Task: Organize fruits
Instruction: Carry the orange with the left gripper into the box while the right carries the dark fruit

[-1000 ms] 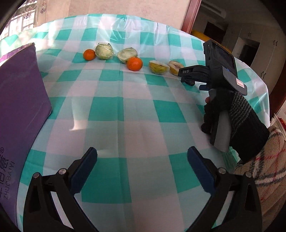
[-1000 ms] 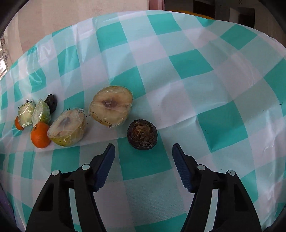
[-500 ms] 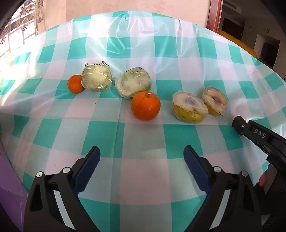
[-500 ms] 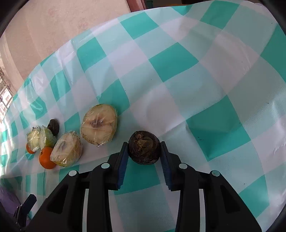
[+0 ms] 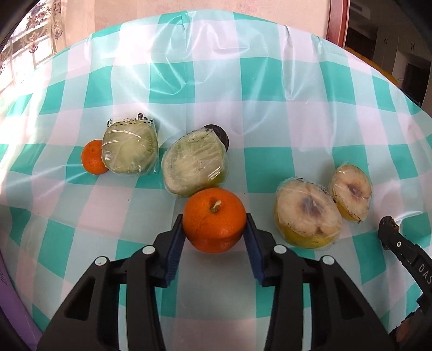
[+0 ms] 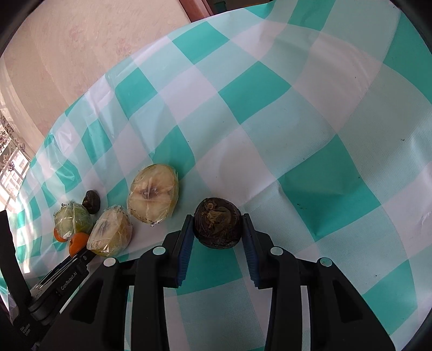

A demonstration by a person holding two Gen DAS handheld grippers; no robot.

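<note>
The setting looks like a home, most likely a dining room. A round table is covered with a glossy teal-and-white checked tablecloth [image 5: 216,81] of the household kind. Behind it stands a pale pink wall [image 6: 81,40] with a faint floral pattern, beside a reddish wooden door frame [image 5: 336,21]. At the left, daylight falls through a window with a patterned lace curtain [image 5: 29,46]. Through the doorway, dim and distorted, what may be white cabinets [image 5: 391,43] show.
</note>
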